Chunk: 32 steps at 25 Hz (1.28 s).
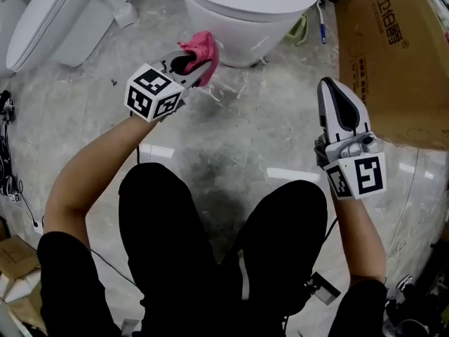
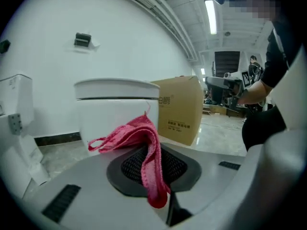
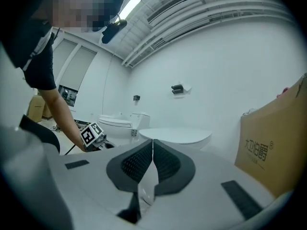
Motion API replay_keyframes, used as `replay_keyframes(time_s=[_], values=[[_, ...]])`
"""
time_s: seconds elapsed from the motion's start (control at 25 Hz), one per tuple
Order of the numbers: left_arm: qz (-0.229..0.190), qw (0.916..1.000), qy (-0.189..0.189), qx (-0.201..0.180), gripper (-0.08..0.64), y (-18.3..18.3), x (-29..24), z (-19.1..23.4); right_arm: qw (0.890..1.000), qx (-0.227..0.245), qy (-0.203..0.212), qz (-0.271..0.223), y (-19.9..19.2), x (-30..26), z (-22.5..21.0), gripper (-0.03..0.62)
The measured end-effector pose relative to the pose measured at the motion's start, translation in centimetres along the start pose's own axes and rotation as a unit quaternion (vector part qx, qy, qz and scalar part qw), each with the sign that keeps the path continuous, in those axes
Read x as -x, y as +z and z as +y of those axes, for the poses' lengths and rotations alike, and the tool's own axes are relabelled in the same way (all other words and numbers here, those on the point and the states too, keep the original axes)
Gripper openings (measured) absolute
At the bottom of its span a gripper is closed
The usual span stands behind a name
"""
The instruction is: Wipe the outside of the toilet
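Left claw (image 1: 198, 67), clamped on the pink cloth (image 1: 203, 48), just short of the toilet (image 1: 245, 20).
The bowl's outer wall lies straight ahead, nearer this arm, which reaches forward low over the floor (image 1: 245, 132); the right claw (image 1: 328, 84), jaws together and empty, hangs well apart from it.

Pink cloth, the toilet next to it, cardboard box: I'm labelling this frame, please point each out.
pink cloth (image 1: 201, 48), head view, its bunched free end.
toilet (image 1: 238, 30), head view, the bowl's front outer wall.
cardboard box (image 1: 386, 62), head view, its printed face.
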<state>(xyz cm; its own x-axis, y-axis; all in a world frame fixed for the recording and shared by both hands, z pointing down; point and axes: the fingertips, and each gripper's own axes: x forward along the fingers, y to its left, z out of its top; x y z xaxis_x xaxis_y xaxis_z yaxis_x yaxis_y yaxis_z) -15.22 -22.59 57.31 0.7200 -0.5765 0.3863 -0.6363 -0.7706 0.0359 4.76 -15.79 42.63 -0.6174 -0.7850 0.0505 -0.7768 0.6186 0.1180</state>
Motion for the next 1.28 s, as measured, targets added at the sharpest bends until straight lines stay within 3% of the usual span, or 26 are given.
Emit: replay_keyframes(time_s=[0.2, 0.32, 0.48, 0.72, 1.0, 1.28], values=[[0.018, 0.9957, 0.089, 0.016, 0.060, -2.3, 1.9, 8.9, 1.000, 0.003, 0.002, 0.017, -1.1, -0.6, 0.1, 0.032], [0.040, 0.9916, 0.123, -0.008, 0.060, -3.7, 1.0, 12.5, 1.000, 0.005, -0.001, 0.027, -2.1, 0.0, 0.0, 0.032], [0.080, 0.9880, 0.108, -0.076, 0.060, -4.4, -1.9, 13.7, 0.999, 0.005, -0.004, 0.039, -3.0, 0.5, 0.1, 0.032], [0.076, 0.9900, 0.084, -0.083, 0.060, -3.9, -3.8, 12.9, 0.999, 0.005, -0.001, 0.047, -4.0, 0.8, 0.1, 0.032], [0.063, 0.9928, 0.101, -0.015, 0.060, -4.0, -4.5, 10.5, 0.999, -0.033, -0.011, 0.029, -4.1, 0.4, -0.4, 0.032], [0.041, 0.9932, 0.103, 0.035, 0.060, -3.7, -4.7, 8.3, 1.000, -0.022, -0.014, 0.010, -2.7, 1.0, -1.4, 0.032]])
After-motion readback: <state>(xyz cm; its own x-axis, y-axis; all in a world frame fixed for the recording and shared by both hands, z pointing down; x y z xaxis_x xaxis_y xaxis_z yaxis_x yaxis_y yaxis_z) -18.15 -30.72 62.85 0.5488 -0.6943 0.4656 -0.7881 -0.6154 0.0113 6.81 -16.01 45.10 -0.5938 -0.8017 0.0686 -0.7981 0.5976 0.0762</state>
